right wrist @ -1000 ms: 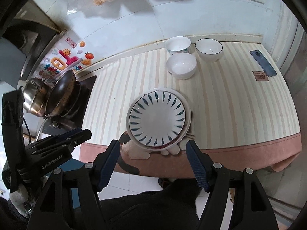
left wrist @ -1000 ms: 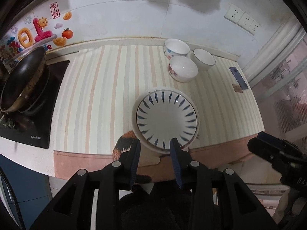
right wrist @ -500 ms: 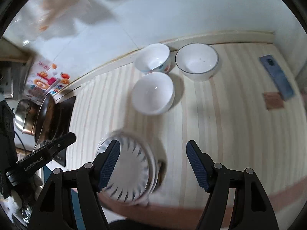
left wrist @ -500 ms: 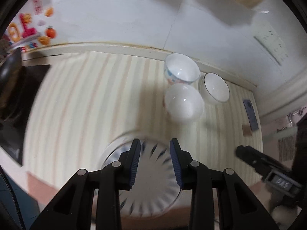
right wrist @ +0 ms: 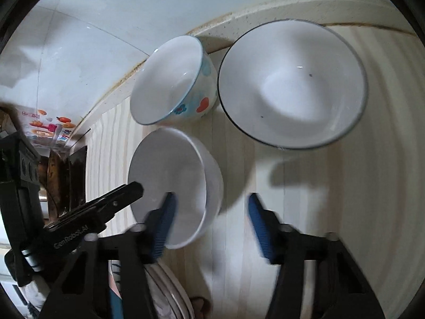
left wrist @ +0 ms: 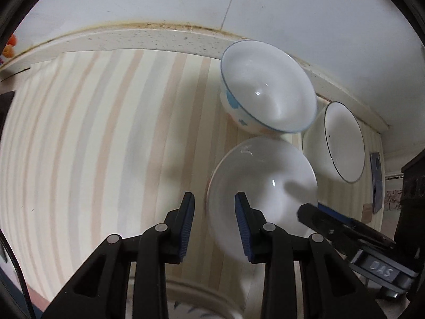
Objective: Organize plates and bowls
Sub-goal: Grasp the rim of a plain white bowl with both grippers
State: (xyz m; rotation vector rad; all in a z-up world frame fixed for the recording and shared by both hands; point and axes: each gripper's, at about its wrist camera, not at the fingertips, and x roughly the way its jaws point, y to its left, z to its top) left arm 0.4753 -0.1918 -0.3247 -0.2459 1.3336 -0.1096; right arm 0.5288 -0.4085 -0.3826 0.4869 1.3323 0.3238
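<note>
Three white bowls stand at the back of the striped counter. The plain white bowl (left wrist: 265, 183) (right wrist: 172, 175) is nearest. Behind it stands a bowl with flower decals (left wrist: 268, 87) (right wrist: 175, 79), and beside them a dark-rimmed bowl (left wrist: 342, 141) (right wrist: 292, 82). My left gripper (left wrist: 214, 218) is open, its jaws straddling the plain bowl's left rim. My right gripper (right wrist: 211, 226) is open wide, its jaws on either side of the plain bowl's right rim. The stacked plates (left wrist: 202, 303) (right wrist: 170, 289) lie below both grippers, mostly hidden.
A white tiled wall (left wrist: 186, 2) and a raised counter ledge (left wrist: 132, 37) run behind the bowls. A phone (left wrist: 376, 182) lies at the far right. The stove with a pan (right wrist: 57, 180) is off to the left. Striped counter (left wrist: 79, 146) stretches left of the bowls.
Both grippers have moved forward from the counter's front edge, past the plates, down to the plain white bowl. Both stay open.
</note>
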